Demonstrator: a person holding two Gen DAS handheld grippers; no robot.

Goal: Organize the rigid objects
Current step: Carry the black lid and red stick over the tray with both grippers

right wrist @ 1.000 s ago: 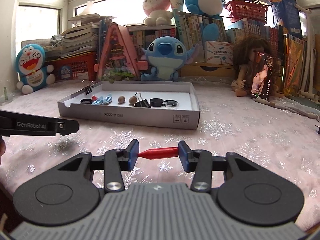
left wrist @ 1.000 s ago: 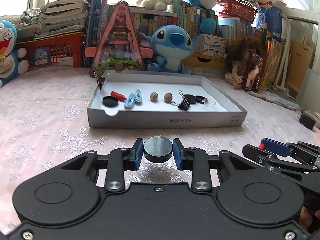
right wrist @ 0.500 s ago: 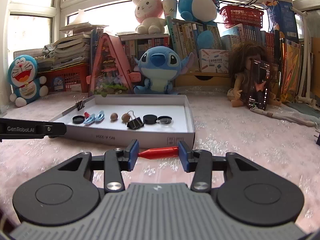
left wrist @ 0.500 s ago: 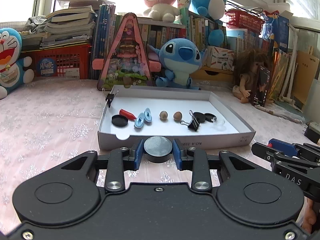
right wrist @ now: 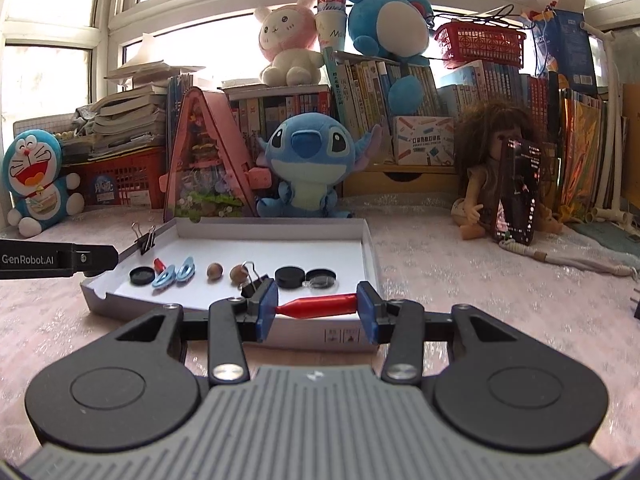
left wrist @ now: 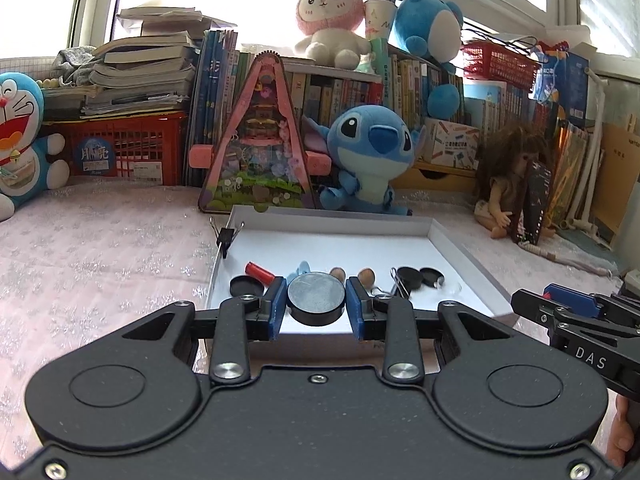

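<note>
- left tongs (left wrist: 316, 307) clamped on a black disc (left wrist: 316, 298), held just above the white tray's (left wrist: 460, 246) near edge
- right tongs (right wrist: 317, 312) pinching a red cone (right wrist: 318, 306) end to end, over the tray's near right corner
- tray already has clips, beads and caps in a row

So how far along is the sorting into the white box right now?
Done: the white box already holds a row of caps, blue clips, two nuts and a binder clip. In hand: the left gripper grips a black round cap, the right gripper a red cone-shaped piece, both near the box's front edge. Left: setting these two inside.
</note>
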